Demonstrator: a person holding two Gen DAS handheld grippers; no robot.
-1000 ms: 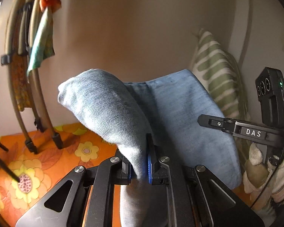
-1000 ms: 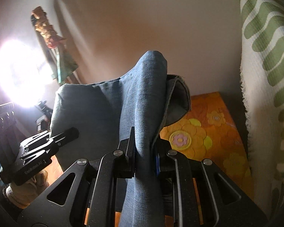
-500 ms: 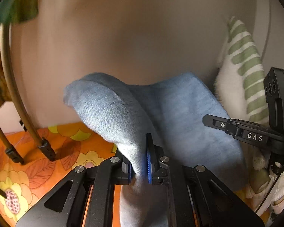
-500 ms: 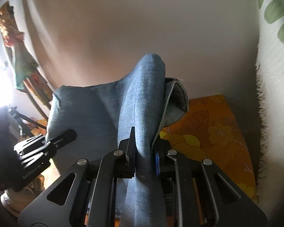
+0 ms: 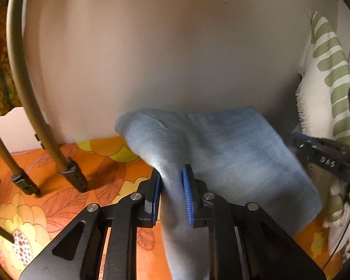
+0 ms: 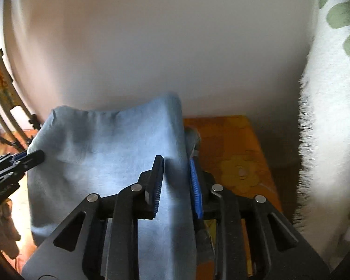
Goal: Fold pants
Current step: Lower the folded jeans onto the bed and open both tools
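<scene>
Both claws have parted since half a second ago, when each was clamped tight on a fold of denim, and the raised cloth has sunk lower against the wall.

The wall (image 5: 175, 58) fills the background, pale and bare. Below it lies the orange flowered cover (image 5: 58, 186) of the surface that carries everything; whether that is a bed or a bench cannot be told. The pants (image 5: 233, 154), light blue denim, lie across it near its far edge by the wall, one fold rising as a ridge between the fingers of each claw. A white towel with green stripes (image 5: 324, 88) hangs at the right edge. Curved tan rods with black clips (image 5: 65, 168) stand at the left.

The left claw (image 5: 171, 182) is slightly apart, blue pads on either side of the ridge of cloth. The right claw (image 6: 176, 175) stands wider apart, straddling the pants' (image 6: 105, 154) right edge.
</scene>
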